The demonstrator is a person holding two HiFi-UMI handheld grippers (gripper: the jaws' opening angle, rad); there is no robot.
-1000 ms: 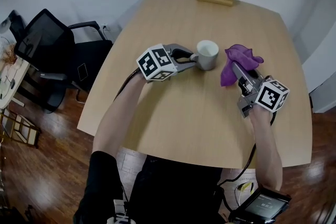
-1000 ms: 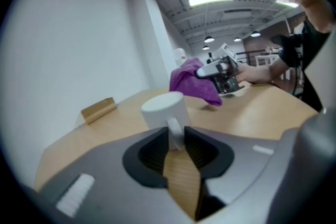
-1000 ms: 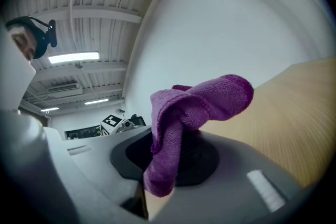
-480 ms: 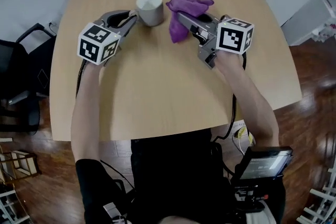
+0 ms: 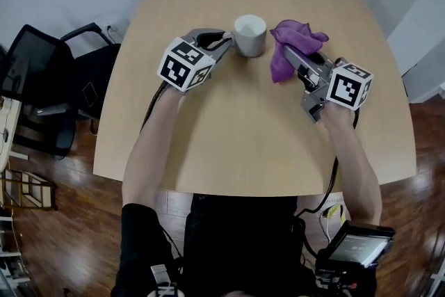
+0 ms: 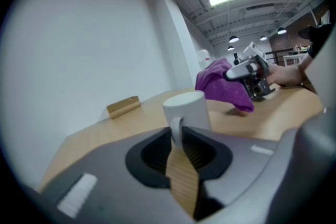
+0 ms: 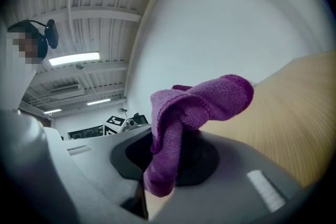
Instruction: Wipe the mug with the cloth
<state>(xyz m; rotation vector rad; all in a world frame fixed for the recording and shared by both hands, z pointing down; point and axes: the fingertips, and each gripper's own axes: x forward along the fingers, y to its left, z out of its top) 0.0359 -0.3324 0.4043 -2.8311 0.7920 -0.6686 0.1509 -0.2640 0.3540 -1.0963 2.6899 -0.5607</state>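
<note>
Left tongs (image 6: pixel 177 135): low centre; jaws have just been closing and now pinch the handle of the mug (image 6: pixel 188 108).
Mug: white, upright on the tabletop (image 6: pixel 131 126), at 12 o'clock of the tongs.
Block (image 6: pixel 124 106): wooden, at 10 o'clock of the mug, near the tabletop's far edge by a white wall.
Cloth (image 6: pixel 220 86): purple, at 2 o'clock of the mug, hanging from the right tongs (image 6: pixel 231 75).
Hand (image 6: pixel 286 75): at 3 o'clock of the cloth, holding those tongs.

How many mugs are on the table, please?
1. The white mug stands on the table toward its far side, left of the purple cloth; the left gripper's jaws have just been closing on its handle. None seems hidden.
</note>
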